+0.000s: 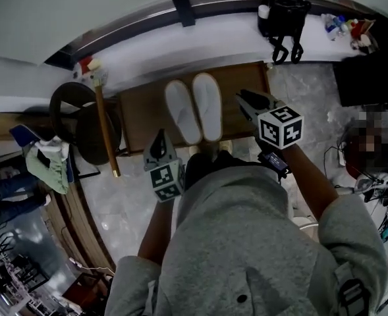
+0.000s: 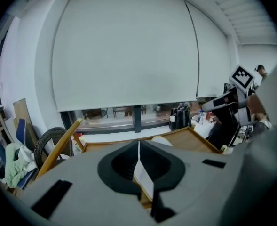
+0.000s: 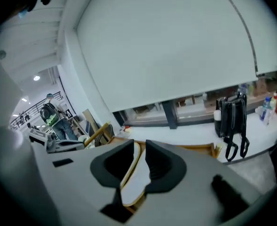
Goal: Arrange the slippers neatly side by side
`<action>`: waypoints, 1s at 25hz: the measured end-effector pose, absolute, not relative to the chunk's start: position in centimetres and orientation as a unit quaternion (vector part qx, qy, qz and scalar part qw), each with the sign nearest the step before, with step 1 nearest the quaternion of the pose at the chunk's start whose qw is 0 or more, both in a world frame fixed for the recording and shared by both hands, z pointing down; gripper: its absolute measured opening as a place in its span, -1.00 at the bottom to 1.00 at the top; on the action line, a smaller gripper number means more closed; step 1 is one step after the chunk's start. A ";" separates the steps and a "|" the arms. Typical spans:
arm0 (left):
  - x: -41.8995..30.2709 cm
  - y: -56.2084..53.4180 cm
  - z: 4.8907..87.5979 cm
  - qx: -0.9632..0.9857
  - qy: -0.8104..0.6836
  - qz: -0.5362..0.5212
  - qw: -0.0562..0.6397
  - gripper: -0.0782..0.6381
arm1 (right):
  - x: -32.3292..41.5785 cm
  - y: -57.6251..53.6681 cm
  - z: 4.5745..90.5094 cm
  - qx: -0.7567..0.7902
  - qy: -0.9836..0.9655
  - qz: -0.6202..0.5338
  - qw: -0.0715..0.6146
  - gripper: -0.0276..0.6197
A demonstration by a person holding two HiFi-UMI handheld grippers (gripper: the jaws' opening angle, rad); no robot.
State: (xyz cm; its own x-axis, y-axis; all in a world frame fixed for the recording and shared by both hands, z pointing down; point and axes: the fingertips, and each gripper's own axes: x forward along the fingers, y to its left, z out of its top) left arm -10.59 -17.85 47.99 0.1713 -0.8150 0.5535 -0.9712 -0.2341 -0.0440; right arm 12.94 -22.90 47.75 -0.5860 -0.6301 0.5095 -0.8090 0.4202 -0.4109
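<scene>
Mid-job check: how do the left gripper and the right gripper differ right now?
The left gripper has its jaws together, while the right gripper has its jaws apart. In the head view, the left gripper sits by the near end of the slippers, while the right gripper is further along, off to their right. Shared: both are empty and neither holds a slipper. The pair lies side by side on the wooden board.

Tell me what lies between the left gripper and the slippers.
Nothing but bare brown board. In the head view the left gripper, jaws shut, hangs short of the slippers, with only that wood showing across the stretch.
</scene>
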 end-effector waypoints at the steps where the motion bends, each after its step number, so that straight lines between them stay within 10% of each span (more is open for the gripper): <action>1: -10.1 -18.0 47.3 0.755 -0.593 0.236 0.152 -0.72 | 13.9 -22.7 46.1 0.436 -0.839 0.300 0.125 -0.69; 13: -3.7 -19.6 40.4 0.804 -0.560 0.166 0.110 -0.72 | 28.7 -19.4 37.6 0.605 -0.776 0.179 -0.006 -0.81; 25: -3.1 -19.5 39.4 0.805 -0.563 0.152 0.109 -0.72 | 26.5 -18.6 38.0 0.597 -0.785 0.166 0.014 -0.82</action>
State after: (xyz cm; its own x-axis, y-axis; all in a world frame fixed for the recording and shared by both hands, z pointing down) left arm -3.06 -19.51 39.39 0.3192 -0.8731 0.3685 -0.9398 -0.3417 0.0045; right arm 26.46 -18.56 38.01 -0.2876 -0.9323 0.2194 -0.9414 0.2330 -0.2438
